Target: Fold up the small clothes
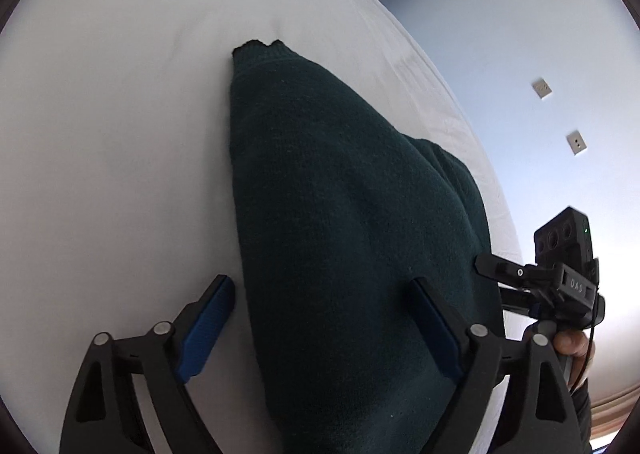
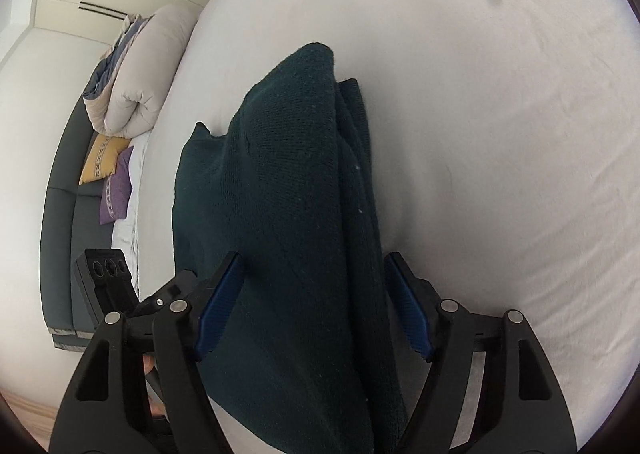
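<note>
Looking down on a dark green sweater (image 1: 340, 214), lying folded into a long narrow heap on the bed (image 1: 120, 134) and running away from both cameras, with layers stacking unevenly along one side (loose edges showing in the right wrist view). Straddling its near end with the left gripper (image 1: 322, 284), released and gaping, with one pad over bare bed just beside the sweater's edge and the other over the sweater itself, pressing on nothing. Straddling the raised ridge with the right gripper (image 2: 315, 260) too, likewise released, with pads sitting either side of the fold and, as far as can be told, clamping nothing.

Risking, from here, a pinch taking only the top layer: closing on a thick, springy knit like this, probably catching one ply and leaving the rest behind, so reopening the fold on lifting. Risking also a pinch of bedding together with the sweater on the left side, with a pad so close to the bare bed (dragging wrinkles in under the heap). Pulling unevenly with two grippers this near each other, likely skewing the heap or letting a loose end flop out. Working near the bed's edge as well, so possibly sliding the sweater towards it.
</note>
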Tool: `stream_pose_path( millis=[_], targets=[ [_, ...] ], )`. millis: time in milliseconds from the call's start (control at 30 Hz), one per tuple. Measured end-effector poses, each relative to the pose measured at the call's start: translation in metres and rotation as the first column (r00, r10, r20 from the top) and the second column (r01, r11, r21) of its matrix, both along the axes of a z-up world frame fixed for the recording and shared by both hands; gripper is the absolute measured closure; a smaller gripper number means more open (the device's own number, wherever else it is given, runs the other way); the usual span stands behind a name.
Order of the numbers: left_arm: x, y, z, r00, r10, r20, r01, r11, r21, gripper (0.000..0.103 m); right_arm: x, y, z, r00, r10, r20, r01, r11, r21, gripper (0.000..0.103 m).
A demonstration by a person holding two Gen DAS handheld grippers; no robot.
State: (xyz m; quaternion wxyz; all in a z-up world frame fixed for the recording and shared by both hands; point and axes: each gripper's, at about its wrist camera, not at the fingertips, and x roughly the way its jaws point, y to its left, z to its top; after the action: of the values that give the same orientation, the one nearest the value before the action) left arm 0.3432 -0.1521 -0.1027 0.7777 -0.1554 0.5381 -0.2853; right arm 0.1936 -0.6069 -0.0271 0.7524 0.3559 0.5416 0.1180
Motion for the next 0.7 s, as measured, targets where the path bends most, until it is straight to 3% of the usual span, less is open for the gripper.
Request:
stream_pose_path(
  millis=[100,167,267,367,433,500,700],
  targets=[
    [0.006,-0.006,0.0,0.999,0.02,-0.036,-0.02,1.0,0.006,0.039,0.017,0.016,0.001,0.999,0.049,-0.016,-0.05,0.996,-0.068,0.042],
    [0.004,-0.008,0.001,0.999,0.019,-0.028,-0.019,0.999,0.029,0.044,0.025,0.022,0.002,0.998,0.067,-0.014,-0.068,0.991,-0.116,0.063],
    [-0.003,-0.014,0.007,1.0,0.014,0.004,-0.014,0.996,0.085,0.05,0.034,0.033,0.003,0.997,0.071,-0.011,-0.072,0.981,-0.183,0.071],
    [-0.01,-0.017,0.017,1.0,0.009,0.029,-0.013,0.99,0.14,0.058,0.036,0.065,0.02,0.992,0.122,0.015,-0.106,0.915,-0.39,0.08],
    [-0.019,-0.015,0.028,0.999,0.008,0.05,-0.016,0.986,0.169,0.061,0.031,0.091,0.032,0.987,0.16,0.027,-0.121,0.841,-0.527,0.082],
    [-0.032,-0.012,0.042,0.997,0.009,0.07,-0.022,0.981,0.192,0.062,0.025,0.111,0.046,0.984,0.173,0.048,-0.111,0.797,-0.594,0.083],
    [-0.102,0.027,0.1,0.978,-0.021,0.207,-0.028,0.973,0.229,0.062,-0.025,0.163,0.093,0.961,0.237,0.144,-0.09,0.758,-0.646,0.083]
  ],
)
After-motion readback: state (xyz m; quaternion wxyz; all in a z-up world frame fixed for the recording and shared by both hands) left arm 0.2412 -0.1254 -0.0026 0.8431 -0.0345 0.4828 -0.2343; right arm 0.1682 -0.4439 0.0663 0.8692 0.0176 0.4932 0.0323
